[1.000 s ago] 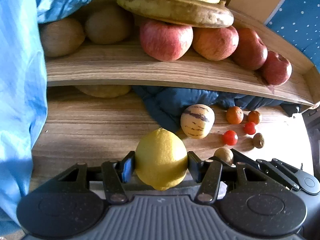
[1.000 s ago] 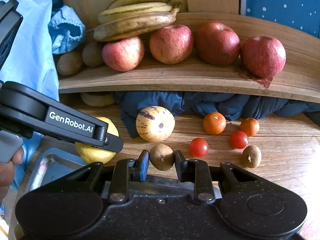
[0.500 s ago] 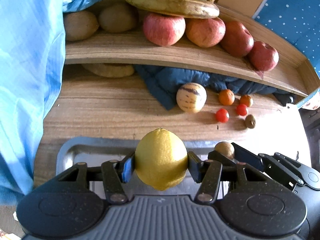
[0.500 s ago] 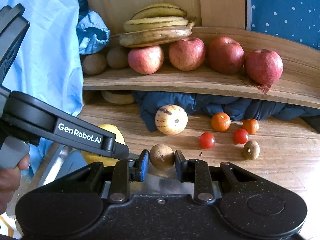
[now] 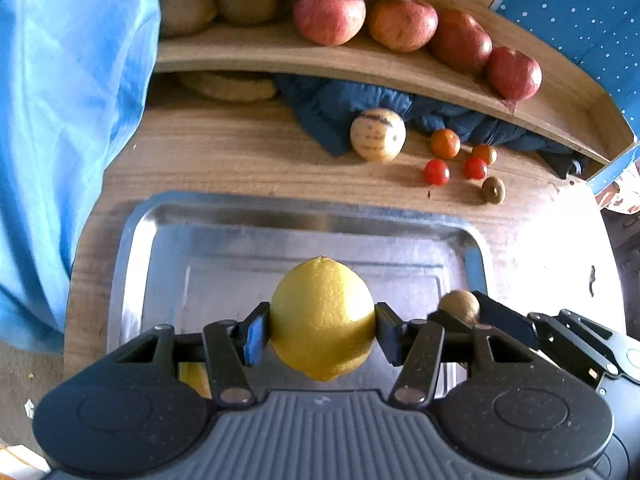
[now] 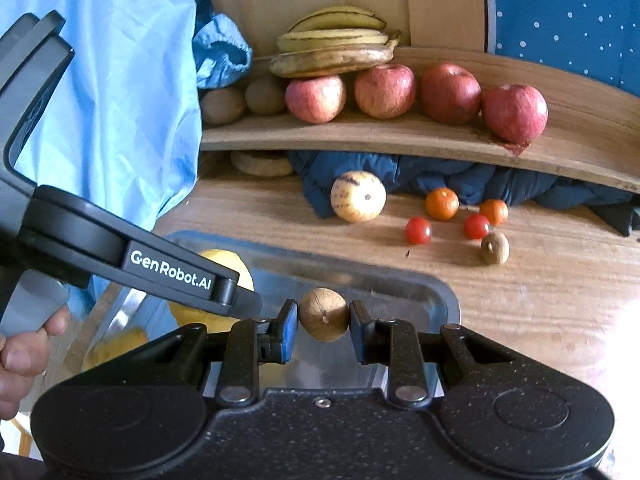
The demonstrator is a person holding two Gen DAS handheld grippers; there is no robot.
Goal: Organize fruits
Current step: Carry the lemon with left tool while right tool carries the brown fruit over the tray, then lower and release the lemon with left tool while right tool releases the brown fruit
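My left gripper (image 5: 322, 332) is shut on a yellow lemon (image 5: 322, 318) and hangs over the metal tray (image 5: 132, 240). Just to its right, my right gripper (image 6: 323, 326) is shut on a brown walnut (image 6: 323, 314), over the tray's right part (image 6: 440, 292). The lemon (image 6: 232, 272) also shows in the right wrist view, behind the left gripper's arm. Another yellow fruit (image 6: 116, 346) lies in the tray, mostly hidden. On the wooden table lie a striped pale melon (image 5: 378, 134), two tangerines (image 5: 445, 143), two cherry tomatoes (image 5: 436, 172) and a second walnut (image 5: 493, 189).
A curved wooden shelf (image 6: 400, 140) at the back carries several red apples (image 6: 384, 90), bananas (image 6: 332, 56) and brown kiwis (image 6: 264, 96). Dark blue cloth (image 6: 460, 180) lies under it. Light blue fabric (image 6: 120, 100) hangs at the left. A person's hand (image 6: 20, 360) holds the left gripper.
Both grippers have drawn back from the shelf, each still holding its fruit. The tray has come into view beneath them, and the table fruit looks farther away.
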